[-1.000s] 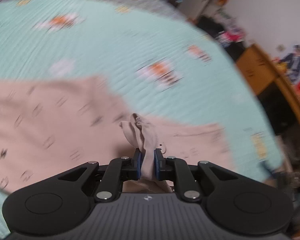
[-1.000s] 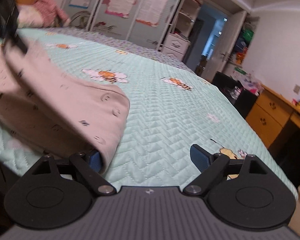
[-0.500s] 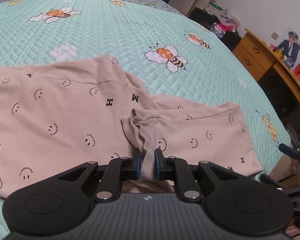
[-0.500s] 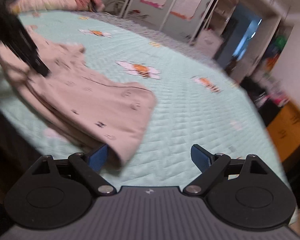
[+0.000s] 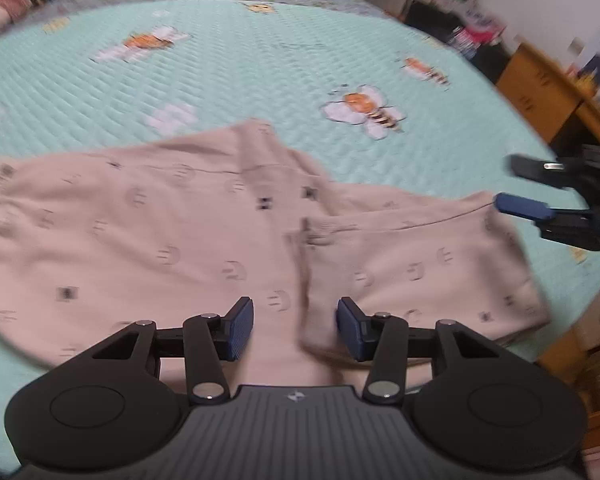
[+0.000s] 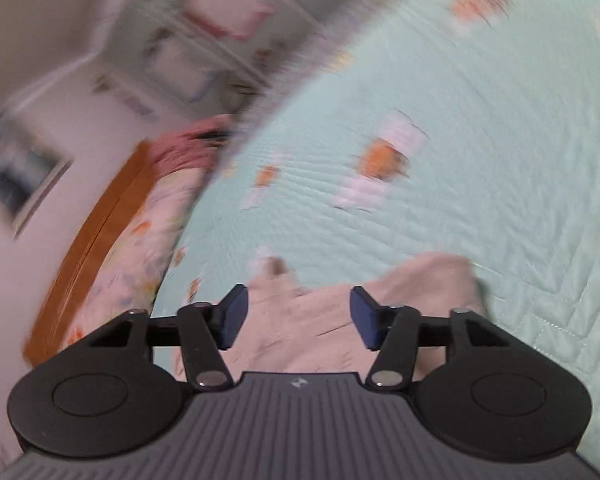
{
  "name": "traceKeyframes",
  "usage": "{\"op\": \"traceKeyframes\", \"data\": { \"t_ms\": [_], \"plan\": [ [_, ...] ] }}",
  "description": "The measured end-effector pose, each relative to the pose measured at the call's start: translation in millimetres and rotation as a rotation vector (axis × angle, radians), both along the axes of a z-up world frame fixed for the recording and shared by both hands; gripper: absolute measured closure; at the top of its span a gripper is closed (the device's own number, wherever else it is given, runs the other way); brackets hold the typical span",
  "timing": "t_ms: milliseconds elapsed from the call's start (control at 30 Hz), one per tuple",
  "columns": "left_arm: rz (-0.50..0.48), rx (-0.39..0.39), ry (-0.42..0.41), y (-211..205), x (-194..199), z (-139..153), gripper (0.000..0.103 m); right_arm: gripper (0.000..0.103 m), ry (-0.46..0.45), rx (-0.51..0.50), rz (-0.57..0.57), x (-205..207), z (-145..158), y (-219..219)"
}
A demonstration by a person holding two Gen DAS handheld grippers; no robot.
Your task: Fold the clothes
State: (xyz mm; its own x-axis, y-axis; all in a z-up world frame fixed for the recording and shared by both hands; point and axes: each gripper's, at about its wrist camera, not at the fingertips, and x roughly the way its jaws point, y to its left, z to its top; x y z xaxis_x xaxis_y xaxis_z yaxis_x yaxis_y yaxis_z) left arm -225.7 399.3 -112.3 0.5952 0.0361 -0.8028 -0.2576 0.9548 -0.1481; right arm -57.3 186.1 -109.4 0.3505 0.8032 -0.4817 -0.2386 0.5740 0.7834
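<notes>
Garment: a beige garment (image 5: 188,240) with small smiley and letter prints is lying on the mint quilted bedspread (image 5: 260,68), spread wide on the near side of the bed, nearer than the big bee print (image 5: 364,112). One layer is lying doubled over, its edge running toward the left gripper (image 5: 295,328). Judgement: one fold is in place; the piece is still broad and loose, so more folds and a squaring-up are left.

Left gripper: jaws are opening, standing at a middling gap; cloth is lying beneath and between them, but the pads are not pressing on it.

Right gripper (image 6: 299,316): jaws are closing, at a middling gap, hovering over the beige cloth at its corner farthest from the bee print. Cloth is showing between the jaws; the view is heavily blurred, and no pinch is showing. In the left wrist view this gripper is sitting at the right-hand edge of the garment.

Change against the earlier frames: the left jaws were clamped on a bunched ridge of cloth; that ridge is now lying released and flatter. The right jaws were fully wide beside the garment's edge; they are now narrower, and the view is rolled hard, with the headboard (image 6: 96,248) tilting up the left.
</notes>
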Motion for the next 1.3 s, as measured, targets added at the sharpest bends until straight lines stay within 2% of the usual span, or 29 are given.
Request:
{"op": "traceKeyframes", "data": {
  "t_ms": [33,67,133,200,367,433,533,600,633,667,733,800,833,867,933,1000,1033,1067,1133,1167,1267,1300],
  "plan": [
    [0.007,0.026,0.012,-1,0,4,0.054,0.053,0.069,-0.007,-0.051,9,-16,-2],
    [0.016,0.048,0.024,-2,0,8,0.054,0.068,0.145,0.006,-0.102,13,-34,-7],
    [0.031,0.064,0.032,-2,1,16,0.054,0.089,0.23,0.066,-0.172,11,-55,-18],
    [0.027,0.057,0.021,-4,5,26,0.054,0.088,0.224,0.102,-0.186,4,-54,-23],
    [-0.054,0.086,0.024,-35,28,36,0.048,0.071,0.123,0.145,-0.19,-23,-24,-33],
    [-0.09,0.102,0.042,-49,37,28,0.047,0.069,0.099,0.149,-0.196,-33,-15,-38],
    [-0.125,0.118,0.12,-61,51,-2,0.047,0.067,0.13,0.081,-0.197,-34,-26,-36],
    [-0.133,0.138,0.155,-63,55,-20,0.047,0.079,0.163,0.013,-0.196,-25,-45,-33],
    [-0.145,0.162,0.144,-65,55,-23,0.046,0.097,0.176,0.016,-0.206,-24,-51,-36],
    [-0.152,0.176,0.141,-67,54,-23,0.046,0.101,0.192,0.021,-0.219,-23,-54,-39],
    [-0.152,0.173,0.143,-66,54,-23,0.046,0.098,0.173,0.015,-0.225,-27,-47,-41],
    [-0.153,0.162,0.141,-64,53,-22,0.046,0.086,0.121,-0.008,-0.207,-38,-32,-40],
    [-0.155,0.158,0.139,-63,52,-23,0.046,0.076,0.101,-0.007,-0.194,-45,-25,-39],
    [-0.157,0.156,0.136,-63,52,-23,0.046,0.071,0.08,-0.005,-0.181,-51,-18,-39],
    [-0.16,0.155,0.13,-63,51,-23,0.046,0.068,0.057,-0.004,-0.155,-64,-10,-38],
    [-0.163,0.153,0.125,-63,51,-23,0.046,0.069,0.086,-0.053,-0.136,-70,-24,-39],
    [-0.165,0.151,0.125,-63,51,-23,0.045,0.088,0.089,-0.088,-0.134,-72,-30,-40],
    [-0.166,0.149,0.125,-63,51,-23,0.045,0.103,0.092,-0.123,-0.133,-74,-37,-40],
    [-0.169,0.145,0.124,-62,52,-24,0.045,0.103,0.092,-0.133,-0.15,-77,-34,-43],
    [-0.171,0.143,0.123,-61,53,-24,0.045,0.096,0.091,-0.131,-0.161,-79,-30,-44],
    [-0.175,0.145,0.119,-61,52,-24,0.045,0.089,0.008,-0.146,-0.124,-89,-8,-38],
    [-0.175,0.146,0.118,-61,51,-24,0.045,0.085,0.005,-0.136,-0.109,-90,-6,-36]
  ]
}}
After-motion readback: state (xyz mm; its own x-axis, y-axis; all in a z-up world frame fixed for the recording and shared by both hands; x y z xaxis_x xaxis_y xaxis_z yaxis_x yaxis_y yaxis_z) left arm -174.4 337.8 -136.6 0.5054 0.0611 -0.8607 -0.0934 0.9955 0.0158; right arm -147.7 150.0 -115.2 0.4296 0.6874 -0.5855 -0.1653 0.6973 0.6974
